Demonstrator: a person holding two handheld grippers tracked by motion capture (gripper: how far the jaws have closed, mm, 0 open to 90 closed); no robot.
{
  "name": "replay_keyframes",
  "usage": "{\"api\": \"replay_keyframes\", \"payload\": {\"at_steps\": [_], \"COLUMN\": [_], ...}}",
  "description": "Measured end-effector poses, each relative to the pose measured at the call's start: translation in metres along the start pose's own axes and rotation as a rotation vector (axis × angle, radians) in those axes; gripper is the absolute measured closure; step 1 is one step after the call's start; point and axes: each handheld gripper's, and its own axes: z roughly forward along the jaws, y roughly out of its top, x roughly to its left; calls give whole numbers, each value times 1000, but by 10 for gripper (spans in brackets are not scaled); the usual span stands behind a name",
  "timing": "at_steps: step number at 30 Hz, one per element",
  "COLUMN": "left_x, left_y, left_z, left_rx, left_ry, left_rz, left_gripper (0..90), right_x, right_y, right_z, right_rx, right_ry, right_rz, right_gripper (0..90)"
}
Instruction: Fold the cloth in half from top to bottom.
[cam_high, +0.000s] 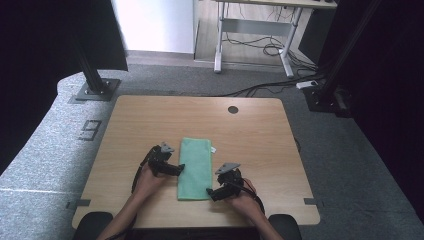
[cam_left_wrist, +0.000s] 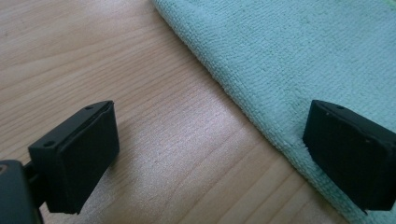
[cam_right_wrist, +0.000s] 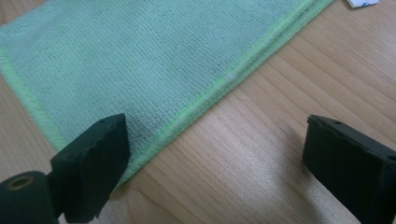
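A folded green cloth (cam_high: 195, 168) lies flat on the wooden table (cam_high: 250, 135), in the middle of its near half, its long sides running from the near edge toward the far one. The left gripper (cam_high: 176, 169) sits at the cloth's left edge with its jaws spread, one over bare wood and the other over the cloth. The right gripper (cam_high: 214, 192) sits at the cloth's near right corner, jaws also spread wide, nothing pinched between them.

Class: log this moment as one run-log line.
left gripper: open, at cloth's left edge | right gripper: open, at right edge | green cloth: folded, flat
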Motion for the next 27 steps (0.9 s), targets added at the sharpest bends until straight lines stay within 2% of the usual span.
{"api": "replay_keyframes", "payload": {"at_steps": [3,9,12,18,22,27], "left_x": [0,0,0,0,1,0], "left_y": [0,0,0,0,0,0], "left_z": [0,0,0,0,0,0], "left_rx": [-2,-2,-2,-3,0,0], "left_ry": [0,1,0,-1,-1,0], "left_rz": [-1,-4,-4,-2,-1,-2], "left_gripper": [33,29,29,29,29,29], "right_x": [-4,-20,-25,-44,-54,-64], "right_y": [5,23,30,52,64,77], "right_z": [-1,0,2,10,16,23], "right_rx": [-3,-29,-31,-31,-37,-24], "right_ry": [-6,-13,-19,-28,-35,-57], "right_rz": [-3,53,65,84,106,106], "right_gripper": [75,77,76,22,21,121]}}
